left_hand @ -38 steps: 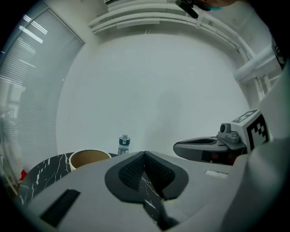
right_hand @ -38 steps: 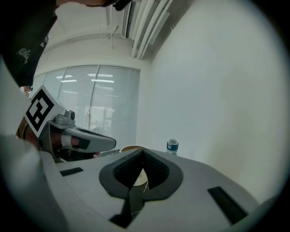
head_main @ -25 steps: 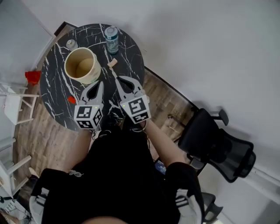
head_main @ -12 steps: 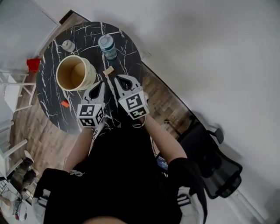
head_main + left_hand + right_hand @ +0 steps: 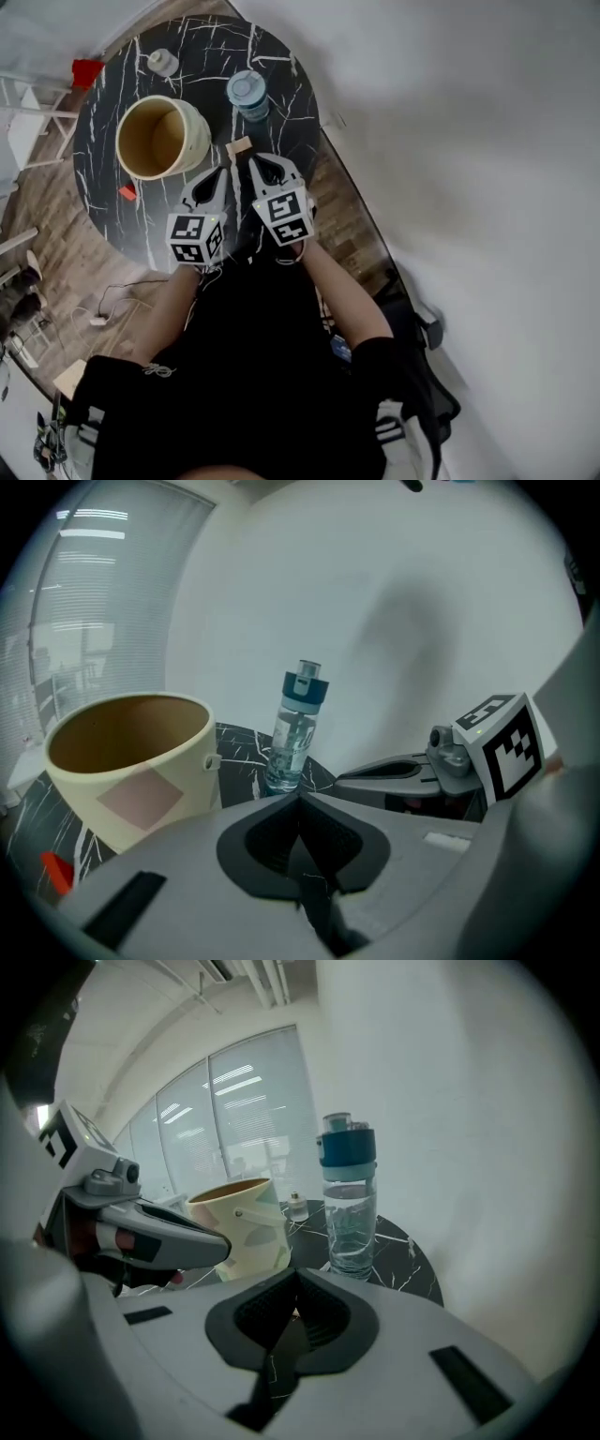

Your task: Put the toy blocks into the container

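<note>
- The tan wooden block [image 5: 239, 145] lies on the round black marble table [image 5: 281, 122]. It sits between the cream container [image 5: 161, 138] and the water bottle [image 5: 248, 94], apart from both, and just ahead of the right gripper's tips.
- A red block [image 5: 127, 192] lies on the table near its edge, just beside the container's base and to the left of the left gripper. In the left gripper view it shows low at the left [image 5: 56, 872].
- Neither block is in the container, which stands upright and open. What can be seen of its inside is bare.
- The right gripper [image 5: 257, 167] points at the tan block with its jaws pressed together and nothing between them. Its own view shows the tips meeting [image 5: 298, 1283], with the bottle [image 5: 349, 1199] and container [image 5: 242, 1227] beyond.
- The left gripper [image 5: 217, 178] is just beside the right one, near the container's rim. Its jaws are also together and hold nothing [image 5: 300, 803].
- Whether either gripper touches the table cannot be told.
- A small capped jar [image 5: 162, 62] stands at the far side of the table, well apart from the blocks.
- Beyond the table's edge are a wooden floor [image 5: 56, 253] and a red object [image 5: 86, 70] beside white furniture.
</note>
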A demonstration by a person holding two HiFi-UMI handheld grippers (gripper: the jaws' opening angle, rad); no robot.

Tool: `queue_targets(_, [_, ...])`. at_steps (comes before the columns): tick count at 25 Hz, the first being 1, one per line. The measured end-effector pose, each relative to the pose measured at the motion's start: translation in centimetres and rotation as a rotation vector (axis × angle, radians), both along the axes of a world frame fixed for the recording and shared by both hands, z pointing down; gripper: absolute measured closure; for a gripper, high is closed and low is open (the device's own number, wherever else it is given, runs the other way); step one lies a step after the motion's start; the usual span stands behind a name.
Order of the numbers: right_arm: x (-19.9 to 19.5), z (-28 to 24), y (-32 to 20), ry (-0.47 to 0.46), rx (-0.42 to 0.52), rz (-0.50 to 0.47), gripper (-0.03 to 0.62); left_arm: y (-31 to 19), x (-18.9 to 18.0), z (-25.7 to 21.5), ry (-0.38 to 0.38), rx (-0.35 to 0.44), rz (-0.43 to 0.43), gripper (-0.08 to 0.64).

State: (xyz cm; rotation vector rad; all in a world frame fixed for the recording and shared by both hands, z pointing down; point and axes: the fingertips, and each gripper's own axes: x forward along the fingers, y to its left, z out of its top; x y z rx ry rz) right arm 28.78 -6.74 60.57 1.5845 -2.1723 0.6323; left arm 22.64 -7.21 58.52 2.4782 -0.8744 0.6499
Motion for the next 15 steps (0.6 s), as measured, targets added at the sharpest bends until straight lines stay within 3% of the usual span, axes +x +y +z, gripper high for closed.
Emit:
queue_targets(12, [-0.6,7.1,-3.1,0.009,-0.135,-0.095,0.594,-0.9,-3.4,4.1,-0.061,-0.061,-0.193,0.56])
queue_targets(15, [-0.5,8.5,-3.7,0.01,-0.161,-0.091,0.51,-1.0,-4.5,4.8,-0.075,-0.074,-0.227,0.56])
